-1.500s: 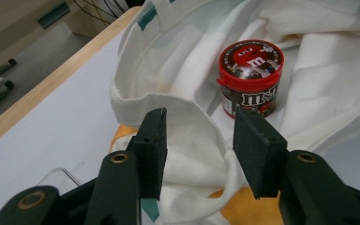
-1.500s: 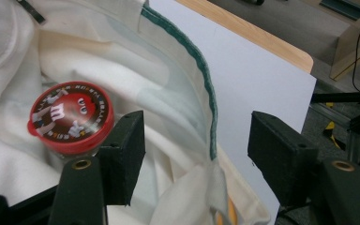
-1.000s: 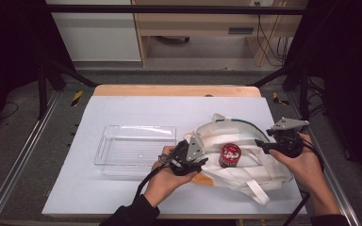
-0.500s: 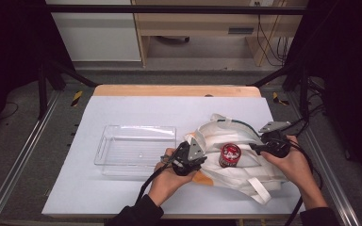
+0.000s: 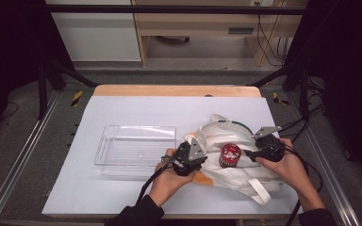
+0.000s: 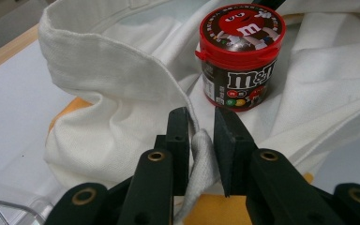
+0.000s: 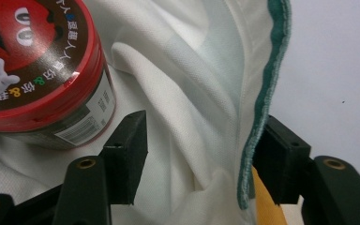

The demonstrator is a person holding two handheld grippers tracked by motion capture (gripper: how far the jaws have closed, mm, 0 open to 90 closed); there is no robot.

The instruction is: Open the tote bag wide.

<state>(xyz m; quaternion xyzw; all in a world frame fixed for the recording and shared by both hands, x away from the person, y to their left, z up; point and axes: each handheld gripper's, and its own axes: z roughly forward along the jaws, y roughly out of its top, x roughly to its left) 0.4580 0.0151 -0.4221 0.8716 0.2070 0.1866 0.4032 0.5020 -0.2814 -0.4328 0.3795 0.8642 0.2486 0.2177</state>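
A white canvas tote bag (image 5: 238,160) is seen lying crumpled on the right half of the white-covered desk (image 5: 136,113), with its mouth held open. A red-lidded M&M's candy tub (image 5: 229,155) stands upright on the bag's fabric inside the opening, between the two tools.

The left tool (image 5: 194,157) is placed at the bag's left rim. In the left gripper view a fold of the white rim (image 6: 199,150) is seen pinched between the narrowly set jaws, which have just been closing on it; the candy tub (image 6: 240,56) stands just beyond the tips.

The right tool (image 5: 252,153) is placed at the bag's right side, near the tub. In the right gripper view its jaws are seen spread, having just been opening, with the green-trimmed bag edge (image 7: 262,103) lying loose between them, unpressed; the tub (image 7: 37,70) sits just beside the left-hand jaw.

A clear plastic tray (image 5: 104,146) lies on the desk left of the bag, close to the left hand (image 5: 167,176).
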